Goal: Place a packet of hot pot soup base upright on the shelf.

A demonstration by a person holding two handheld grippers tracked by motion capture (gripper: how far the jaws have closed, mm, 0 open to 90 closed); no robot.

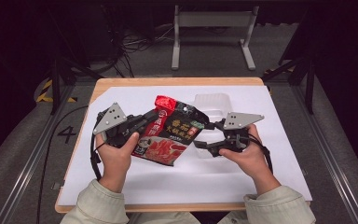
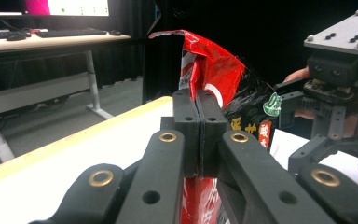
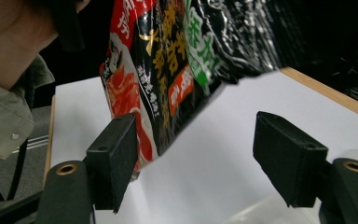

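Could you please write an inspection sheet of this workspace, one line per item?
Surface: table under white sheet.
Job's things: pouch, top torn, held off the sheet.
Clutter: clear tray behind the pouch.
Grippers: left gripper shut on the pouch; right gripper open, pouch beside one jaw.
Cables: black cable left of the table.
Surroundings: grey frame, dark floor.

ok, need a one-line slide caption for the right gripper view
Right gripper, jaws open, lines up on the lower edge of a red-and-black food pouch held above the white-covered table.
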